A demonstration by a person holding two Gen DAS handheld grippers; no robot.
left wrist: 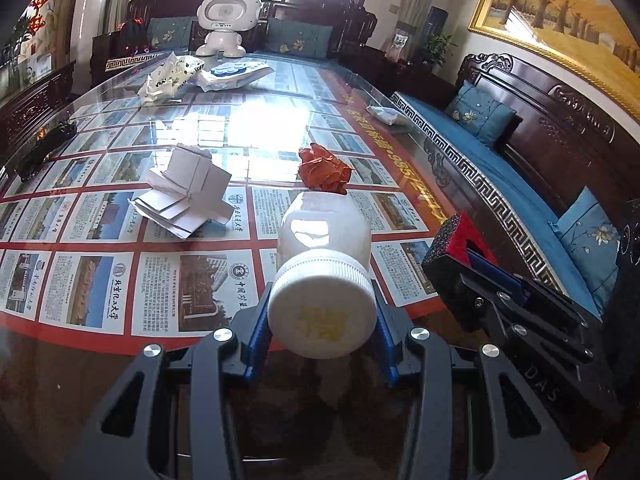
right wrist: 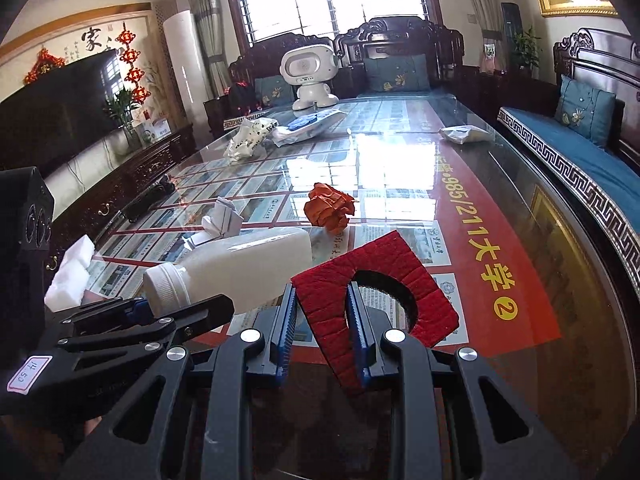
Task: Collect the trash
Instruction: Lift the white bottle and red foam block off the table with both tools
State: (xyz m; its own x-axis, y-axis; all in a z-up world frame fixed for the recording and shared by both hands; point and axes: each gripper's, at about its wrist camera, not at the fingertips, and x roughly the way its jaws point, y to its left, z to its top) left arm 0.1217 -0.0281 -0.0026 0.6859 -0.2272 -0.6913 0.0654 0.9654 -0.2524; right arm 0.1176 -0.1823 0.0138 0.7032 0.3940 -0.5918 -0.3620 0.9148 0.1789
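My left gripper (left wrist: pixel 322 320) is shut on a white plastic bottle (left wrist: pixel 324 256) at its capped neck, held level above the glass table; the bottle also shows in the right wrist view (right wrist: pixel 240 268). My right gripper (right wrist: pixel 322 320) is shut on a red foam piece (right wrist: pixel 380 284) with a round hole; it shows in the left wrist view (left wrist: pixel 460 236) to the right of the bottle. A crumpled orange paper (left wrist: pixel 325 170) (right wrist: pixel 330 208) and folded white paper (left wrist: pixel 186 190) (right wrist: pixel 222 220) lie on the table beyond.
The glass table (left wrist: pixel 100 280) covers printed sheets. Crumpled white bags (left wrist: pixel 170 76), a blue-and-white packet (left wrist: pixel 236 72) and a white robot toy (left wrist: pixel 226 20) are at the far end. A grey wrapper (right wrist: pixel 464 134) lies near the right edge. Dark wooden sofas with blue cushions (left wrist: pixel 480 114) surround it.
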